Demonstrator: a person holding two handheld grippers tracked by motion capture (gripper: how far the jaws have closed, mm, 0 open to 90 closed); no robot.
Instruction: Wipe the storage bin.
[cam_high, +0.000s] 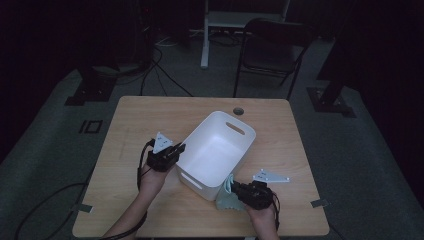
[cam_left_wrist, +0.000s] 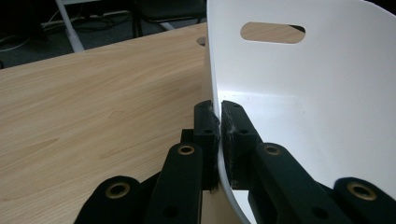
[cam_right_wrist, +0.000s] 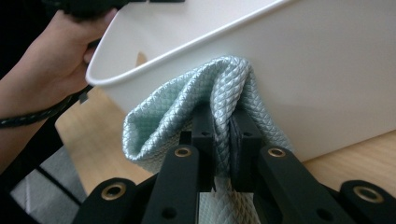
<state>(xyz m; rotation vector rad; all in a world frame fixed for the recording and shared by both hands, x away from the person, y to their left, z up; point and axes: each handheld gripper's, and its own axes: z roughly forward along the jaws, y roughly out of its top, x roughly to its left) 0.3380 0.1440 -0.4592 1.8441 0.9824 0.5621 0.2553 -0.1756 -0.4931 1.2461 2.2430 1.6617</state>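
Dim light lay over the room, and behind the wooden table (cam_high: 150, 115) a dark folding chair (cam_high: 272, 47) stood on the grey floor, with cables running over it. On the table a white plastic bin (cam_high: 220, 145) with slot handles sat near the middle, turned at an angle to the table edges.

At the left side of the bin, the left gripper (cam_high: 176, 150) had its jaws closed on the thin white wall; in the left gripper view the rim (cam_left_wrist: 215, 70) passed between the two black jaws (cam_left_wrist: 220, 122), and both pads pressed on it.

Near the front edge of the table, the right gripper (cam_high: 236, 190) held a pale green cloth (cam_high: 227, 197) with a quilted pattern. In the right gripper view the jaws were closed on a fold of the cloth (cam_right_wrist: 219, 98), which was bunched up and touched the outside wall of the bin (cam_right_wrist: 327, 70), just below its rim. The person's left hand (cam_right_wrist: 56, 56) was seen beyond the bin.
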